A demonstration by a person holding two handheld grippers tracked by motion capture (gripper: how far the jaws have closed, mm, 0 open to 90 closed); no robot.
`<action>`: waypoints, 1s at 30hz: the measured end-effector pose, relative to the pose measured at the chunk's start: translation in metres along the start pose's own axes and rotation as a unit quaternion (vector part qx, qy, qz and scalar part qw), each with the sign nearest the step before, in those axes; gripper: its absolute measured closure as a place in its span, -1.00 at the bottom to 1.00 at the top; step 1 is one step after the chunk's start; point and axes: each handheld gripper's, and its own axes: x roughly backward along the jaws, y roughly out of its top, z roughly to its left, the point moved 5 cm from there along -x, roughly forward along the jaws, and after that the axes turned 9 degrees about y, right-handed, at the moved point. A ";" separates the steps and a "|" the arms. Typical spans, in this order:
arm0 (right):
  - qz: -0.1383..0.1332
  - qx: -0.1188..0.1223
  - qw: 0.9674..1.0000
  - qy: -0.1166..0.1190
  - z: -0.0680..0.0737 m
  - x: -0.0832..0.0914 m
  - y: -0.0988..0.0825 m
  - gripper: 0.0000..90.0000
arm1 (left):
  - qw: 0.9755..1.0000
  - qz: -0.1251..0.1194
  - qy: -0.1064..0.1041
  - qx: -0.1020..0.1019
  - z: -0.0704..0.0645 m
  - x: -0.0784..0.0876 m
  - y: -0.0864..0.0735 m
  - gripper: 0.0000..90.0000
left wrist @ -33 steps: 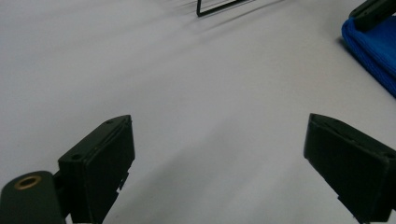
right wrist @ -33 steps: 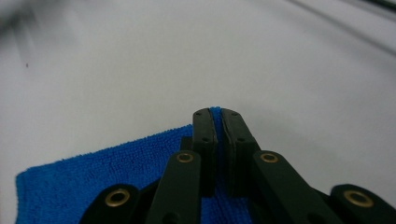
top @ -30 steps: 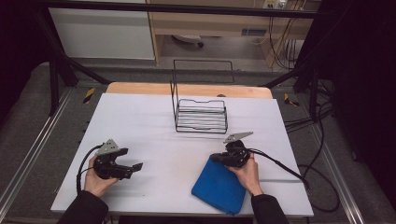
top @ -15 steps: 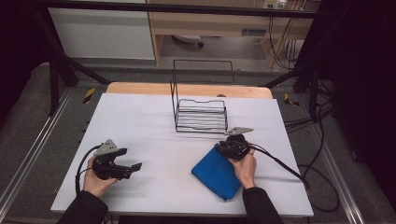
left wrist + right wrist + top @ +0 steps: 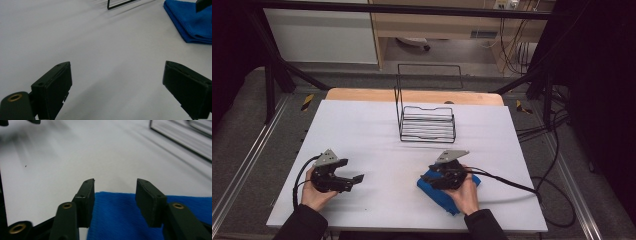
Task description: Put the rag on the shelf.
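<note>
In the high view, a white surface (image 5: 377,135) is seen with a black wire rack (image 5: 427,122) standing toward its far middle. The left tongs (image 5: 357,178) are held by a hand (image 5: 314,192) near the front left edge, their tips pointing right over bare surface. The right tongs (image 5: 429,181) are held by the other hand (image 5: 464,192) at the front right, lying over a folded blue cloth (image 5: 444,197) that rests flat on the surface. A black cable (image 5: 507,180) is trailed from the right tongs toward the right edge. The rack is set well apart from both tongs.

In the left gripper view, the left tongs (image 5: 117,85) are held wide apart with only white surface between them. The blue cloth (image 5: 190,22) is seen at the upper right, and a corner of the rack (image 5: 122,3) at the top edge.

In the right gripper view, the right tongs (image 5: 115,195) are parted, one jaw at each side of the cloth's near edge; the blue cloth (image 5: 117,220) lies between and below them, not clamped. Wires of the rack (image 5: 180,137) are seen at the upper right.
</note>
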 end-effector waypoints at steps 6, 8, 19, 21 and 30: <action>0.044 -0.003 0.999 0.013 0.006 -0.029 -0.008 0.41 | 1.000 0.000 -0.001 0.001 0.000 0.000 0.000 -0.81; 0.052 0.006 0.999 0.007 0.008 -0.034 -0.012 0.42 | 1.000 0.001 -0.002 0.001 0.000 0.000 0.000 -0.81; 0.054 0.056 0.997 -0.032 0.008 -0.035 -0.016 0.77 | 1.000 0.001 -0.003 0.000 -0.001 0.000 0.000 -0.81; 0.059 0.053 0.996 -0.044 0.008 -0.036 -0.015 0.88 | 1.000 0.001 -0.003 0.001 -0.001 0.000 0.000 -0.81; 0.028 0.029 0.999 -0.020 0.011 -0.028 0.006 0.93 | 1.000 0.001 0.000 0.003 0.000 -0.001 0.000 -0.81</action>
